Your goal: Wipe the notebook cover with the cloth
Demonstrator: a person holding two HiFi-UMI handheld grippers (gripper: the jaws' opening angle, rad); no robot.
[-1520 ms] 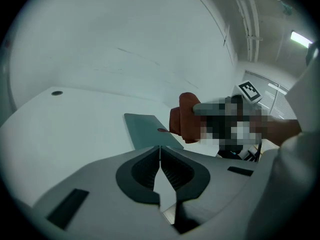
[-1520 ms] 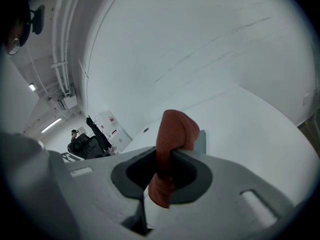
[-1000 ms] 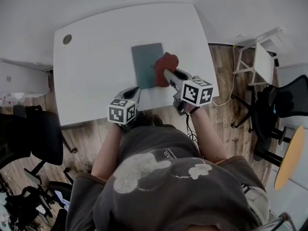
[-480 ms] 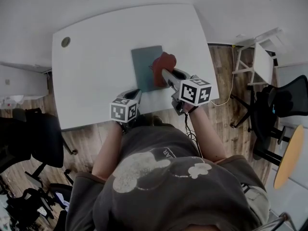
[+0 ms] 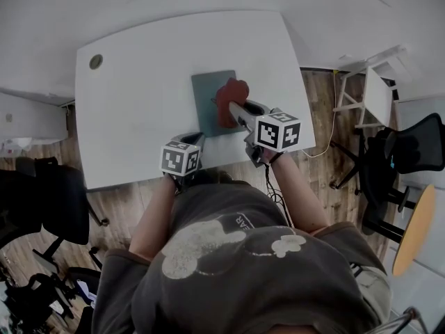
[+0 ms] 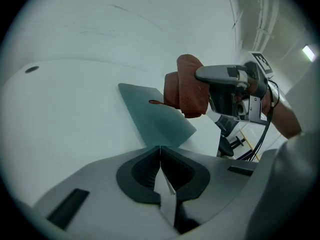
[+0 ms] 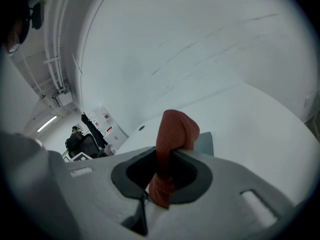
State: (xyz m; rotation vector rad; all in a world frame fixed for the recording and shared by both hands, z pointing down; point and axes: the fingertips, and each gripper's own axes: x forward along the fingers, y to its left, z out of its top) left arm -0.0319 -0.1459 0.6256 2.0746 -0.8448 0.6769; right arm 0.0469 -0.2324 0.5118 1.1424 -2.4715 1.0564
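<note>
A grey-green notebook (image 5: 208,100) lies flat on the white table (image 5: 139,103), near its front edge. A red-brown cloth (image 5: 228,97) rests on the notebook's right part, and my right gripper (image 5: 235,110) is shut on it. In the right gripper view the cloth (image 7: 170,149) stands bunched up between the closed jaws, with the notebook (image 7: 205,143) just behind. My left gripper (image 5: 189,142) sits at the table's front edge, left of the notebook, shut and empty. Its own view shows the notebook (image 6: 152,116), the cloth (image 6: 186,91) and the right gripper (image 6: 200,84) ahead.
A small round grommet (image 5: 96,61) sits in the table's far left corner. Dark office chairs (image 5: 49,200) stand left of the table, another chair (image 5: 410,152) and a white stand (image 5: 375,82) to the right. A round wooden tabletop (image 5: 414,228) shows at the far right.
My right gripper has slid the cloth leftward, further onto the notebook cover. The left gripper has stayed at the table's front edge.
</note>
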